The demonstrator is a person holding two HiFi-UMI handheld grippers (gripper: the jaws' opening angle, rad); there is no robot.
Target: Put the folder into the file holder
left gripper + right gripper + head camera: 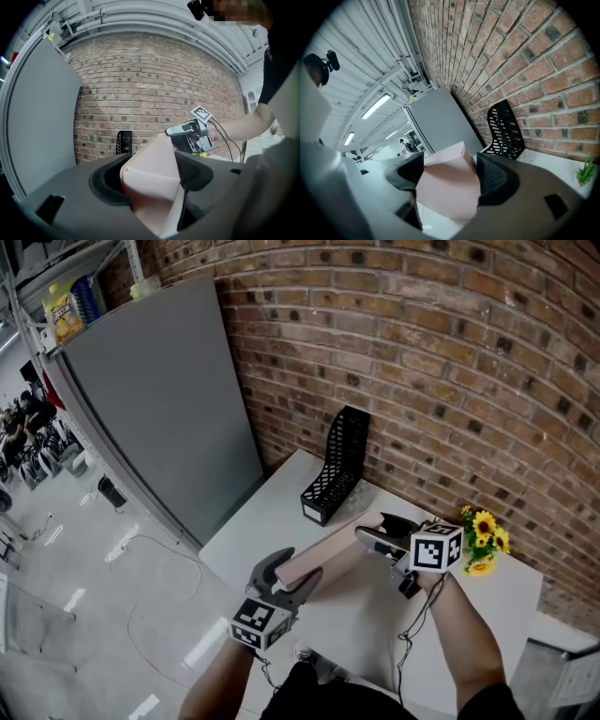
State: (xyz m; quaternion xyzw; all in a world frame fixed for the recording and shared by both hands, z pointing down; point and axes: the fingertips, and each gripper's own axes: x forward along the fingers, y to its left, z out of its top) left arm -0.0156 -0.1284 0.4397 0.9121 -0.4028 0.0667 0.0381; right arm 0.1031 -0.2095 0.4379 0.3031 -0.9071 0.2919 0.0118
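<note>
Above the white table (361,620), the folder (323,559) is plain pale pink.

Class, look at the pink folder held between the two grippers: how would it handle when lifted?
Probably fairly stiff: the folder spans from the left gripper to the right gripper without visible sag. Likely light, since its walls look thin. One side gapes in the left gripper view, so it might splay open if gripped loosely.
</note>
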